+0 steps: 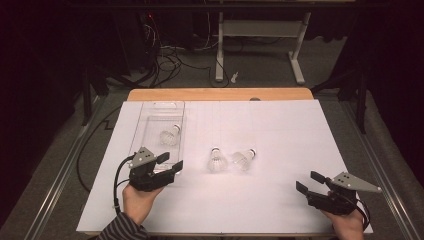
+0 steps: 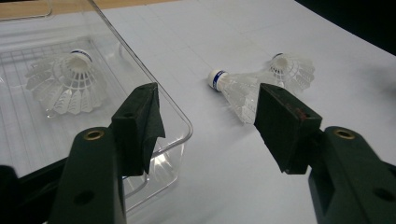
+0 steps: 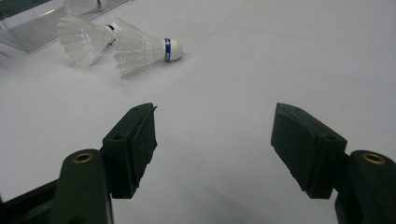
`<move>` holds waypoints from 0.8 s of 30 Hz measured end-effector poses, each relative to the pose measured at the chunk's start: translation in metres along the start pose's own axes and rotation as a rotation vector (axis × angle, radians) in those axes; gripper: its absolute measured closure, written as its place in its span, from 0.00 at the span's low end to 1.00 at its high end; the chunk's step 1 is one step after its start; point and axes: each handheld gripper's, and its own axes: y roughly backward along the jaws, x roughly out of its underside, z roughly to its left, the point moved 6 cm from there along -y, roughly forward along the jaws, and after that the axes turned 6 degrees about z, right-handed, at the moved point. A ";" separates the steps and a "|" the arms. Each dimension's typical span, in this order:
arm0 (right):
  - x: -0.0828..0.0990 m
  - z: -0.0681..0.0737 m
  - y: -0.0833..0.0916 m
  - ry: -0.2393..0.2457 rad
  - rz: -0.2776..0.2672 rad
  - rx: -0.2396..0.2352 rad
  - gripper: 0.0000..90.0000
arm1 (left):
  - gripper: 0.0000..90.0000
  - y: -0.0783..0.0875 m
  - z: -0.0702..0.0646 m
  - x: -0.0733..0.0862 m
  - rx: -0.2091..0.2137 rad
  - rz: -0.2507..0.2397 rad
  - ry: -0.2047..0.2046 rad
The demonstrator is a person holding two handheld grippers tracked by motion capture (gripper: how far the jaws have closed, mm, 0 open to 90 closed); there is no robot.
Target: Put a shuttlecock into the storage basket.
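Both grippers are held at the near table edge: the left gripper (image 1: 170,164) at 7 o'clock, jaws wide and empty, beside the near end of a clear tray (image 1: 147,116); the right gripper (image 1: 310,182) at 5 o'clock, jaws likewise wide and empty. Two shuttlecocks are shown mid-table, one upright (image 1: 217,160), one on its side (image 1: 244,158), just beside each other. A third shuttlecock (image 1: 170,135) lies inside the tray at 10 o'clock.

A white-covered table (image 1: 280,200) carries a clear plastic tray (image 1: 145,120) just beyond the left gripper's fingertips (image 1: 178,164), and two loose shuttlecocks (image 1: 217,160) (image 1: 244,158) lie side by side between both grippers' fingers.
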 end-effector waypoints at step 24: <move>0.000 0.000 0.000 0.001 0.000 0.001 0.35 | 0.46 -0.010 -0.010 -0.011 0.027 -0.012 -0.015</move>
